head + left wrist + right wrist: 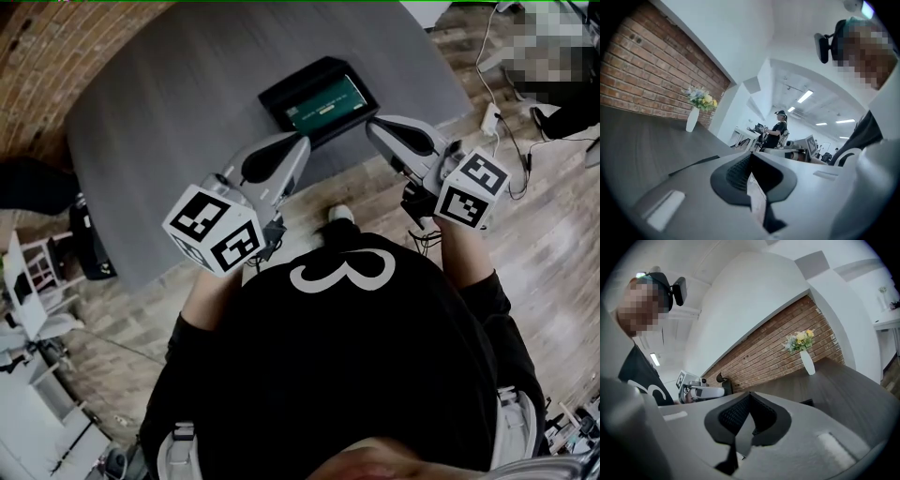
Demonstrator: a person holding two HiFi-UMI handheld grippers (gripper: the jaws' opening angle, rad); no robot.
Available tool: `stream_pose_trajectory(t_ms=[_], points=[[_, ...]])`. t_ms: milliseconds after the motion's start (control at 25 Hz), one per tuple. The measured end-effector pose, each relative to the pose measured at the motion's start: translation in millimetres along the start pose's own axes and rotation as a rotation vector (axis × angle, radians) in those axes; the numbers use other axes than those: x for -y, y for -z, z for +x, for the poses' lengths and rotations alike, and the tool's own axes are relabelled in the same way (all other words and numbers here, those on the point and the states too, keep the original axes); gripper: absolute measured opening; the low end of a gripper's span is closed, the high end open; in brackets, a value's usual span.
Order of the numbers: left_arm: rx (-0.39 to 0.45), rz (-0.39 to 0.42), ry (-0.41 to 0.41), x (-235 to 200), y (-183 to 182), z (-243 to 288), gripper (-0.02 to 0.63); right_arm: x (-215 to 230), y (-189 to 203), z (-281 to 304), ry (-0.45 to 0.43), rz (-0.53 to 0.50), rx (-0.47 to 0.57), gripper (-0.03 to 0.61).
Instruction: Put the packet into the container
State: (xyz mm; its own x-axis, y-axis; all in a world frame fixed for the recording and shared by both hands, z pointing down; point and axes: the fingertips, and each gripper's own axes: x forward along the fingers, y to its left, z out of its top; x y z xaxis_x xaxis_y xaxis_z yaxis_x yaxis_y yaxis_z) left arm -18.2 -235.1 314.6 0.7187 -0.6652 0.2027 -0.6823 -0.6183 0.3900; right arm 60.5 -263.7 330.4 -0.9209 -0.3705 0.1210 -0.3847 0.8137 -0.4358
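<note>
A black container (281, 94) stands on the grey table (169, 122) near its front edge, and a green packet (328, 101) lies flat inside it. My left gripper (304, 142) hovers just in front of the container's left corner, off the table edge. It is shut with nothing between its pads (740, 171). My right gripper (373, 126) sits beside the container's right corner, also shut and empty, with its pads (761, 416) touching. In the right gripper view the left gripper (701, 391) shows at the left.
A white vase with flowers (693, 119) stands at the table's far end by a brick wall (642, 79). A person (777, 133) sits at distant desks. Cables and a power strip (489, 120) lie on the wooden floor to the right. Dark equipment (89, 244) stands at the left.
</note>
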Motion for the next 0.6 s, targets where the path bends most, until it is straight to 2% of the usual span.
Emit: stream_pose_trajectory(t_ms=[120,360,600], points=[[0.016,0.030,-0.005,4,5,-13,0.012,-13,5,9,0.010,-0.016,0.001,0.000],[0.015,0.037,-0.019,-1,19,-16,0.012,-29,15,17,-0.025,-0.022,-0.024,0.000],[0.030,0.024,-0.012,3,18,-30,0.011,-44,20,20,-0.016,-0.019,-0.029,0.000]])
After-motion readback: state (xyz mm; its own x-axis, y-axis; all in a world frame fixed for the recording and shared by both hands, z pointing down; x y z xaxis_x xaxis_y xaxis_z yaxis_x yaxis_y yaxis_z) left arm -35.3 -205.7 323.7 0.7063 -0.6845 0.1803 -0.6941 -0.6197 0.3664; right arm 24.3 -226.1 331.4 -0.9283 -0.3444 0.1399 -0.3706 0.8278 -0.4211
